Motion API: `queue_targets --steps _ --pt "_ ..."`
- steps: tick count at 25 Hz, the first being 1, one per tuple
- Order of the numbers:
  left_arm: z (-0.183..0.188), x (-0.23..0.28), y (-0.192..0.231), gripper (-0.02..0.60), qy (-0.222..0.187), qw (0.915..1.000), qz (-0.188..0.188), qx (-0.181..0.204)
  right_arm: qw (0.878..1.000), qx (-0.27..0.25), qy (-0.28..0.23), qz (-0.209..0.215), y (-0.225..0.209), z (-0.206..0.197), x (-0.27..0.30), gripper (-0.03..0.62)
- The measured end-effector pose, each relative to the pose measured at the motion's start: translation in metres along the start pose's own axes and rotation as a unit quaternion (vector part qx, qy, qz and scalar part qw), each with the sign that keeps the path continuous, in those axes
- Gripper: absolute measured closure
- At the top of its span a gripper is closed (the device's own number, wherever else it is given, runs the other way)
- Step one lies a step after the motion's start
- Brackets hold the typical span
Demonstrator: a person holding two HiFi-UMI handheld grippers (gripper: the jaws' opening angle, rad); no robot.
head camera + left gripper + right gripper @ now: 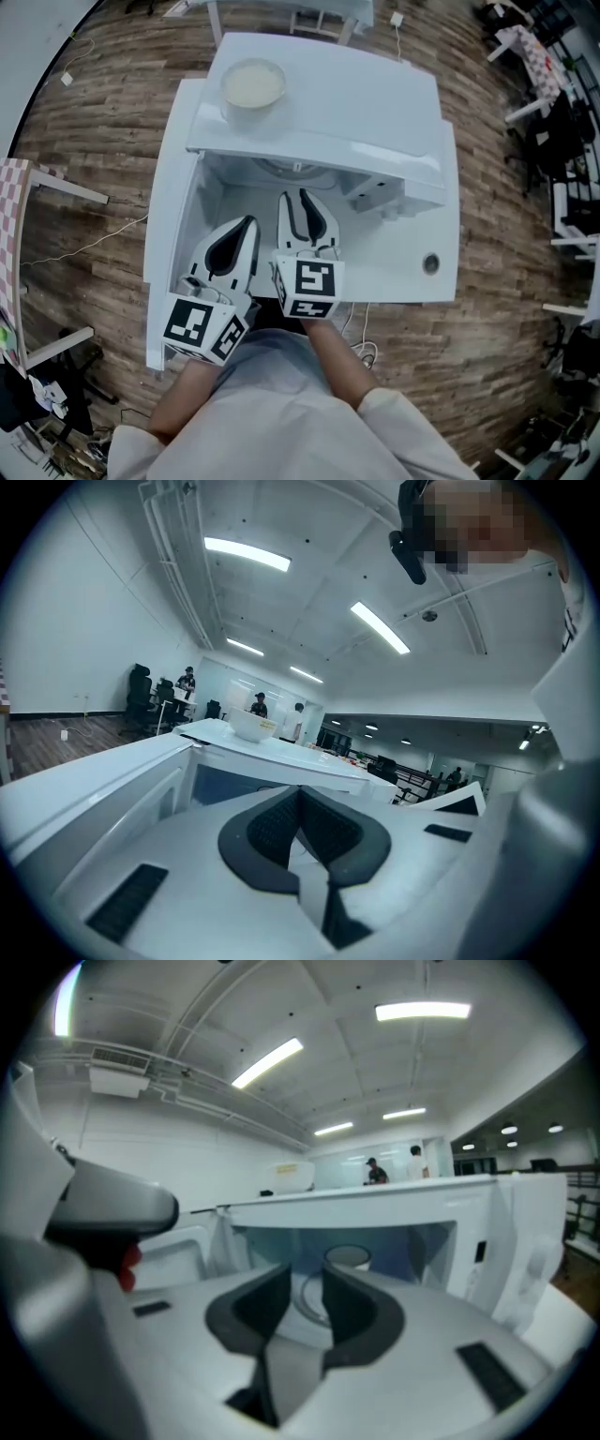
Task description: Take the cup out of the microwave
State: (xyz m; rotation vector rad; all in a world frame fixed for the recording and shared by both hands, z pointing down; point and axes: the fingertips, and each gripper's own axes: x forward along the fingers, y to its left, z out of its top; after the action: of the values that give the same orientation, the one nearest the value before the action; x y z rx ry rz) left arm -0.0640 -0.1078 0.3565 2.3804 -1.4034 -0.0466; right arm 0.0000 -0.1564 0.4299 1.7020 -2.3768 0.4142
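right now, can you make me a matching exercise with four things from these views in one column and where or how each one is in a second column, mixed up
Things
1. bowl
2. cup
3. microwave door
4. right gripper

Place or state
a. jaws apart, nothing between them
b. on top of the microwave
c. swung open, at the left in the head view
d. inside the microwave

Pairs: 1-b, 2-d, 3-c, 4-a
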Motion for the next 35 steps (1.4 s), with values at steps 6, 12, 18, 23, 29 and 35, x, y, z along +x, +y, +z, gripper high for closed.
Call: queue_targets --steps 6,12,18,23,29,35 --pt "-0.005 0.006 0.001 0.566 0.005 1.0000 -0.001 0.003 1.000 0.006 -0.019 -0.022 -0.008 -0.005 0.021 0.462" --pt "-0.007 0.009 0.003 0.566 0.008 0.9999 -0.006 0.008 0.998 0.003 -0.037 -0.048 -0.020 -0.014 0.034 0.439" --pt "-0.008 0.013 0.007 0.566 0.009 0.9999 -0.002 0.004 0.997 -0.009 -0.023 -0.072 -0.030 -0.028 0.051 0.399" --pt "-0.004 0.010 0.002 0.566 -0.001 1.0000 -0.003 0.006 0.997 -0.012 -0.012 -0.079 -0.035 -0.037 0.063 0.388" --pt "0.001 0.010 0.005 0.566 -0.005 1.0000 -0.005 0.002 0.996 -0.016 0.004 -0.088 -0.038 -0.050 0.084 0.388" --pt "-0.002 0.013 0.013 0.566 0.000 1.0000 -0.002 0.002 0.995 -0.012 0.013 -0.099 -0.047 -0.056 0.097 0.388"
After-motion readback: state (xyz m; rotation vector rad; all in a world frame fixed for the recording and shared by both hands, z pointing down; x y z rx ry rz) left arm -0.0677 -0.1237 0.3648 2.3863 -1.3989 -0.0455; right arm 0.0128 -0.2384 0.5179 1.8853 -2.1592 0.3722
